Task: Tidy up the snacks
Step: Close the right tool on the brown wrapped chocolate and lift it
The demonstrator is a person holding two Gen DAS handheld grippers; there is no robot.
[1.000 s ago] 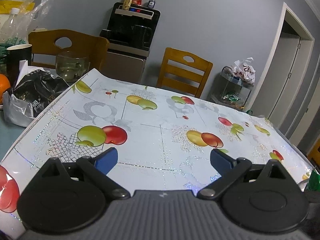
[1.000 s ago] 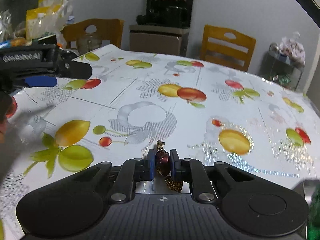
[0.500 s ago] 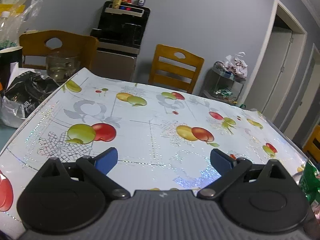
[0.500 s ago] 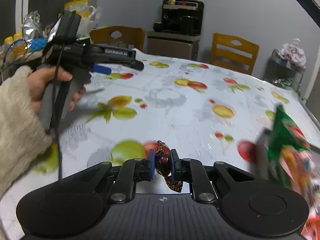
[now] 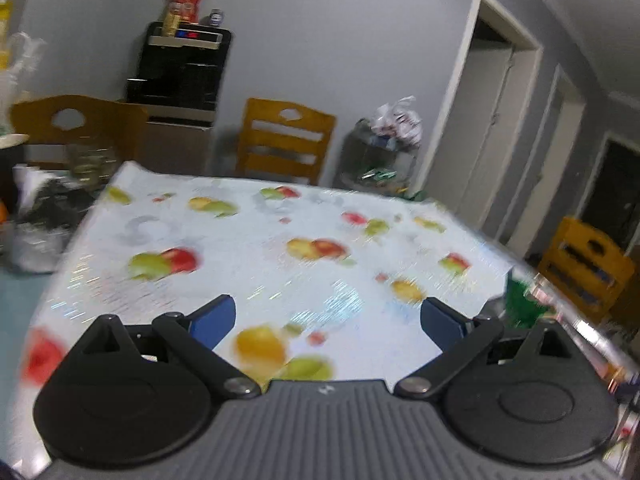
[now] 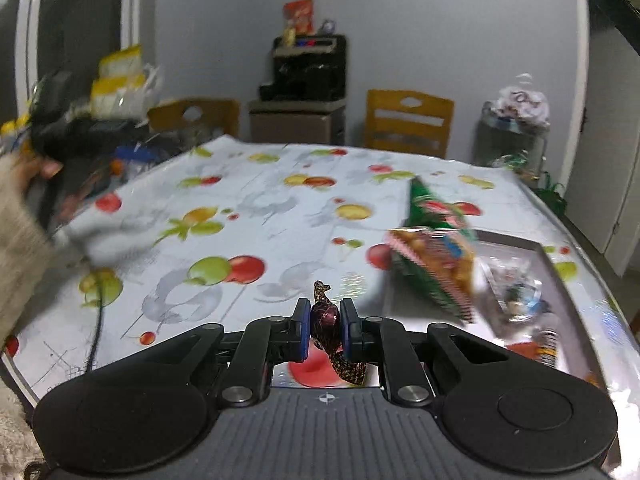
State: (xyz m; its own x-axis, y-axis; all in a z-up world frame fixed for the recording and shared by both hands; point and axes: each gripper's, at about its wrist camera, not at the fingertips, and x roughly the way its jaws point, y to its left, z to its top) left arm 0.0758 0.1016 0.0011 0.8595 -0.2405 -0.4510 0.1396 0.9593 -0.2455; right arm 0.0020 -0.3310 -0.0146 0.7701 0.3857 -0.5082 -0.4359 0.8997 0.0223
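My right gripper (image 6: 325, 326) is shut on a small dark red wrapped candy (image 6: 325, 320) with twisted gold-patterned ends, held above the fruit-print tablecloth (image 6: 260, 216). To its right a grey tray (image 6: 516, 242) holds a green snack bag (image 6: 434, 248), a clear bag of small sweets (image 6: 516, 292) and other packets. My left gripper (image 5: 326, 318) is open and empty above the tablecloth (image 5: 248, 240); in the right wrist view it is a blurred dark shape (image 6: 80, 136) in a hand at the far left. A green bag (image 5: 522, 302) shows at the right edge of the left wrist view.
Two wooden chairs (image 6: 408, 122) stand behind the table, with a black appliance on a cabinet (image 6: 304, 80) between them. A bin with a plastic bag (image 6: 516, 128) stands at the back right. Bags, a glass jar (image 5: 90, 160) and a black bag (image 5: 48, 208) crowd the table's left side.
Both views have swung to the right. The tray with the green snack bag has come into the right wrist view. The candy stays clamped in the right gripper, and the left gripper stays open.
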